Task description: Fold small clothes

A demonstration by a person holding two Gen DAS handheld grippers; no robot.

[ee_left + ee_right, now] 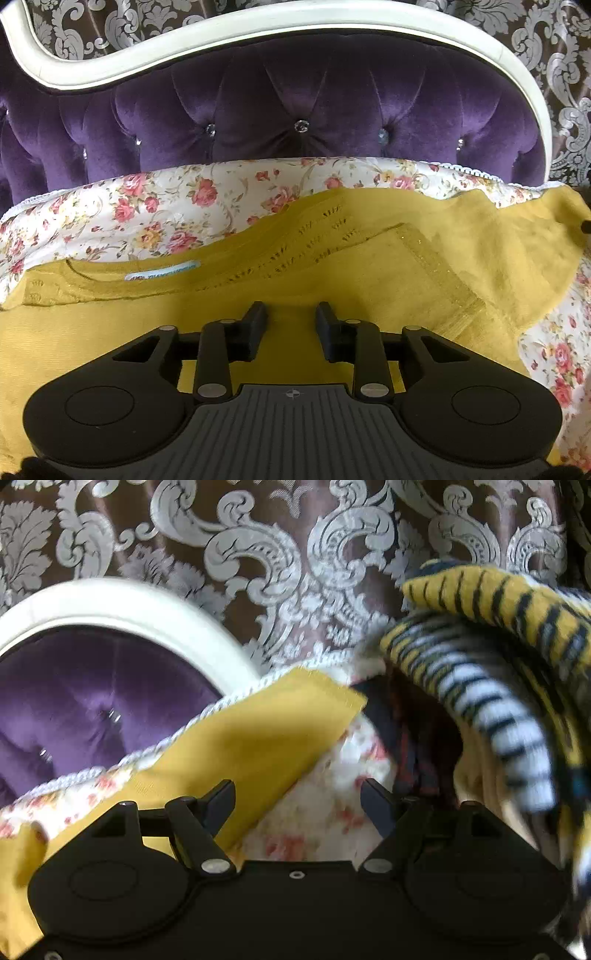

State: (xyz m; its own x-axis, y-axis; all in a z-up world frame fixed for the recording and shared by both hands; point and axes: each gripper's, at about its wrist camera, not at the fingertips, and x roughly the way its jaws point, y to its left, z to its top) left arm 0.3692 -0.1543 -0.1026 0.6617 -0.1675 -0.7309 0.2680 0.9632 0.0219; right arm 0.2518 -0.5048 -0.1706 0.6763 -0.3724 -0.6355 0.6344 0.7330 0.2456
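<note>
1. The work surface is a white floral bedspread (110, 206) printed with pink and yellow roses, its far edge finished with a white corded trim (177, 734)
2. Behind it rises a tufted purple velvet headboard (258, 110) studded with small crystal buttons and framed by a curved cream moulding (221, 26)
3. The room behind is closed off by a dark brown damask curtain (258, 554) with large silver scrollwork
4. The task's garment, a mustard yellow top (369, 266), lies spread across the bedspread in front of the headboard; its neckline with a pale blue label (162, 271) lies toward the left of the left wrist view, and rows of small eyelet stitching run across it
5. One sleeve or side panel of it is laid over the body with a glittery hem band showing, and a flap reaches out to the right edge of the bedspread
6. The left gripper (291, 317) hangs just above the yellow cloth with its jaws partly spread, a narrow gap between them and nothing pinched
7. The right gripper (297, 797) has its jaws spread wide and empty, over bare bedspread beside a corner of the yellow top
8. To the right of that gripper a pile of other clothes is blurred: a yellow, white and black striped knit (491, 701) arches over a dark plaid piece (406, 731)
</note>
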